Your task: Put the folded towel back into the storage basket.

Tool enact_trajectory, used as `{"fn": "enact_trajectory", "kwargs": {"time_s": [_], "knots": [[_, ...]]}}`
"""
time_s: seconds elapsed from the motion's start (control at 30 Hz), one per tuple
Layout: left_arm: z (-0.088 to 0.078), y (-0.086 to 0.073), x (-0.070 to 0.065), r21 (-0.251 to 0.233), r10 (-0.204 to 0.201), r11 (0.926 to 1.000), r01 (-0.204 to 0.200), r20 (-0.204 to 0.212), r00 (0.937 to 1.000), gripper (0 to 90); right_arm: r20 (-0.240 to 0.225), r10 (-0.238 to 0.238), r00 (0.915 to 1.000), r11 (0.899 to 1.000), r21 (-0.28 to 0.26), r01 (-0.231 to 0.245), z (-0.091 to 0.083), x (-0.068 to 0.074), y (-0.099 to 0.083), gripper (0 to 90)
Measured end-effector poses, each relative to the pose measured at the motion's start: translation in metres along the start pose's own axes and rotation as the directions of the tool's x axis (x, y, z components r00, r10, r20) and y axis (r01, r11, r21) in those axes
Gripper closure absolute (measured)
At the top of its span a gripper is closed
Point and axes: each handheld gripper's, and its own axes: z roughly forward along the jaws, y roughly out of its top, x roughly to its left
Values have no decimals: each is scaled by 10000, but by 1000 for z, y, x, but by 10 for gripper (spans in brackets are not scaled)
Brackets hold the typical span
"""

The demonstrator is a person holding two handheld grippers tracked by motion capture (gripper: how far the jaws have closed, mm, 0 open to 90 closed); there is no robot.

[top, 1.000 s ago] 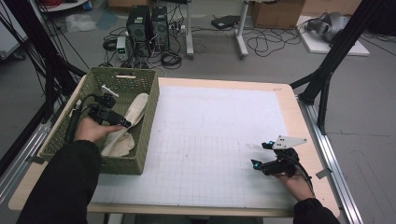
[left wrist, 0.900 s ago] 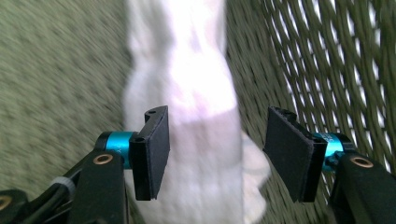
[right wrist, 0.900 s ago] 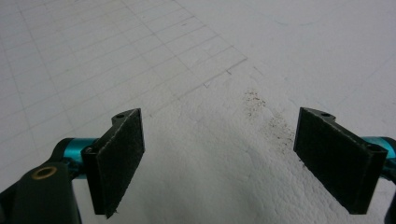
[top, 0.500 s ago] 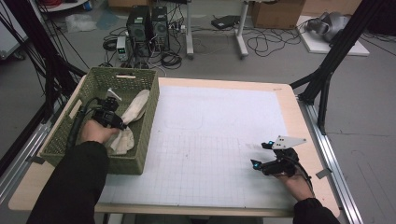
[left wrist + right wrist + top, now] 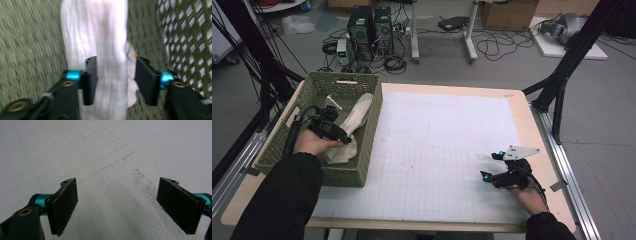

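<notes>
High view: the left gripper [image 5: 343,138] is down in the green basket [image 5: 367,150] over the white sock [image 5: 356,116], while the right gripper [image 5: 491,166] rests spread on the mat [image 5: 437,145]. Left gripper view: its jaws have just been opening and straddle the sock [image 5: 100,50], the right pad clear of it. Right gripper view: the pads [image 5: 65,202] stand wide apart over bare mat.

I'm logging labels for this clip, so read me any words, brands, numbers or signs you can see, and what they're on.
None can be read.
The mat bears ruled grid lines, no print.
The basket, the sock and both grippers show no lettering.
The boxes on the floor are too small to read.
</notes>
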Motion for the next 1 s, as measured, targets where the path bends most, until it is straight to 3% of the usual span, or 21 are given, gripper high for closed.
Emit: {"fn": "enact_trajectory", "kwargs": {"time_s": [0.1, 0.13, 0.2, 0.27, 0.33, 0.4, 0.47, 0.53, 0.6, 0.67, 0.73, 0.8, 0.93, 1.0], "knots": [[9, -1, -2, 354, 293, 9990, -286, -213, 9993, 842, 16, -17, 10000, 10000, -51, 17, -1, 0, 0, 165], [11, -1, -1, 230, 194, 9995, -193, -51, 9998, 866, 9, -20, 10000, 10000, -66, 20, -1, 0, 0, 165], [14, 1, -1, -107, -134, 9998, 137, 275, 9995, 872, 21, -19, 10000, 10000, -50, 19, 0, 0, 0, 166], [20, 2, -2, -134, -366, 9992, 372, 417, 9985, 843, -14, -54, 10000, 10000, -56, 54, 0, 0, 0, 166], [28, 2, -4, 112, -548, 9985, 542, 705, 9960, 636, -1, -30, 10000, 10000, -37, 30, 0, 0, 0, 167], [29, 2, -8, 88, -297, 9995, 292, 599, 9978, 539, -50, 16, 10000, 10000, -62, -16, 0, 0, 0, 168], [30, 2, -12, 163, 64, 9998, -68, 197, 9998, 554, -76, 9, 10000, 10000, -27, -9, 1, 0, 0, 168], [31, 3, -16, 286, 516, 9983, -502, -534, 9972, 686, -48, -104, 9999, 9999, 19, 104, 1, 1, 1, 168], [30, 3, -18, 436, 907, 9952, -872, -871, 9921, 825, -81, -133, 9999, 9999, -17, 132, 1, 2, 2, 168], [29, 3, -18, 543, 1067, 9932, -1028, -755, 9914, 859, -47, -85, 10000, 9999, -63, 85, 0, 1, 2, 168], [26, 1, -19, 942, 1218, 9887, -1166, -511, 9912, 865, -51, -54, 10000, 9999, -91, 54, -1, 0, 1, 168], [20, 0, -20, 1508, 1568, 9770, -1507, -296, 9872, 866, -68, -9, 10000, 9999, -147, 8, -1, 0, 1, 168], [18, -5, -20, 1993, 1615, 9650, -1705, 610, 9850, 853, -66, -59, 10000, 9999, -110, 58, 0, 1, 2, 168], [20, -4, -19, 1636, 1654, 9713, -1728, 582, 9845, 758, -66, -112, 9999, 9999, -70, 112, 0, 2, 2, 168]]}}
